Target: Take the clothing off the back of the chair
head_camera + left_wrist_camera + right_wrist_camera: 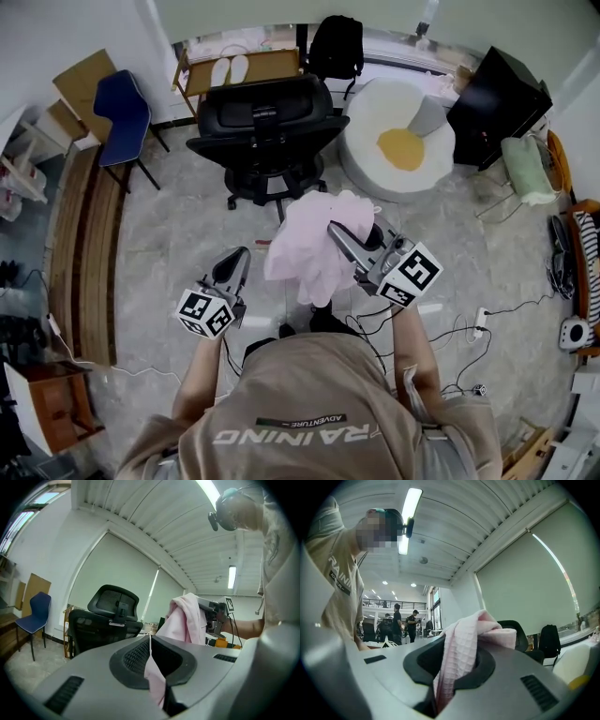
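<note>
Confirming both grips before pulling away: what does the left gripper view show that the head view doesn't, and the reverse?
Left gripper view only: an edge of the pink garment pinched in the left gripper. Head view only: the white beanbag and floor cables. Both: the black office chair, its back bare, and the right gripper holding the garment up.

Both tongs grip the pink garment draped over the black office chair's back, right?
No: the pink waffle-weave garment hangs in the air, clear of the black mesh office chair, per the head view. Left tongs and right tongs do grip it.
</note>
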Motion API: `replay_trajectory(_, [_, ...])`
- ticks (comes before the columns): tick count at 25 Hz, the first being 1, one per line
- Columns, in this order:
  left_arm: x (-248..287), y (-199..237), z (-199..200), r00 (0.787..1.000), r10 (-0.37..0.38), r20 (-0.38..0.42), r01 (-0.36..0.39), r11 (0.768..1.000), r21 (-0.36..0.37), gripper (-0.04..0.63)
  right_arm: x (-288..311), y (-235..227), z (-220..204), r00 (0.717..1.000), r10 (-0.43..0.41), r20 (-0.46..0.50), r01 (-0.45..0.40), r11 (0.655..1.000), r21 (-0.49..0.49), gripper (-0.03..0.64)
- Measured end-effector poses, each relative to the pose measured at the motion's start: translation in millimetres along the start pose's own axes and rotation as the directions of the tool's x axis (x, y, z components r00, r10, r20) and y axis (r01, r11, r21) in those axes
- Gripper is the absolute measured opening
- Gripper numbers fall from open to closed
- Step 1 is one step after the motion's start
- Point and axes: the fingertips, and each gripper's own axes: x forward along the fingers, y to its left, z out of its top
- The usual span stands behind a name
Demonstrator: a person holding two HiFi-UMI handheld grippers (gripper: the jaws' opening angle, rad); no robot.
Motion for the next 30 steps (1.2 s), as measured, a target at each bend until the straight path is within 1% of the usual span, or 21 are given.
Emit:
replay_trajectory(4, [7.4,-3.3,-2.1,1.0,0.014,0.019,-0.014,1.0,0.018,0.021,-1.7,-5.5,-7.0,0.999,0.034,0.004,-0.034,0.999,-0.007,0.057])
replay_trajectory(9, [36.4,-1.5,15.5,0.999,0.036,0.037,-0.037,0.999,0.027,0.021,5.5,-36.1,-0.6,0.997,0.071,0.007,-0.071,0.997,-0.001,0.057])
replay_trajectory(13, [45.7,-3.4,8.9,0.998,0.05,0.049,-0.052,0.998,0.039,0.021,3.8,-43.0,-9.2,0.995,0.096,0.012,-0.096,0.995,-0.013,0.058])
replay_trajectory(17, [70.0,-5.4,35.7,0.996,0.075,0.049,-0.078,0.996,0.053,0.021,7.3,-69.3,7.2,0.993,0.114,0.006,-0.114,0.993,-0.003,0.057])
replay_trajectory(20, [81.3,-5.8,49.1,0.994,0.091,0.067,-0.095,0.993,0.063,0.021,8.6,-77.2,9.8,0.99,0.137,-0.005,-0.137,0.991,-0.001,0.058])
replay_trajectory(22, [86.0,-6.4,55.1,0.993,0.088,0.077,-0.094,0.993,0.065,0.021,10.9,-78.4,9.5,0.989,0.146,-0.009,-0.146,0.989,-0.007,0.057])
replay_trajectory(26, [92.0,-7.7,66.3,0.994,0.061,0.086,-0.067,0.995,0.076,0.021,16.9,-77.1,12.4,0.989,0.147,-0.006,-0.147,0.989,-0.015,0.058])
replay_trajectory(30, [97.5,-0.4,82.8,0.996,0.031,0.089,-0.039,0.995,0.093,0.021,23.7,-80.3,18.0,0.993,0.117,0.005,-0.117,0.993,-0.018,0.057])
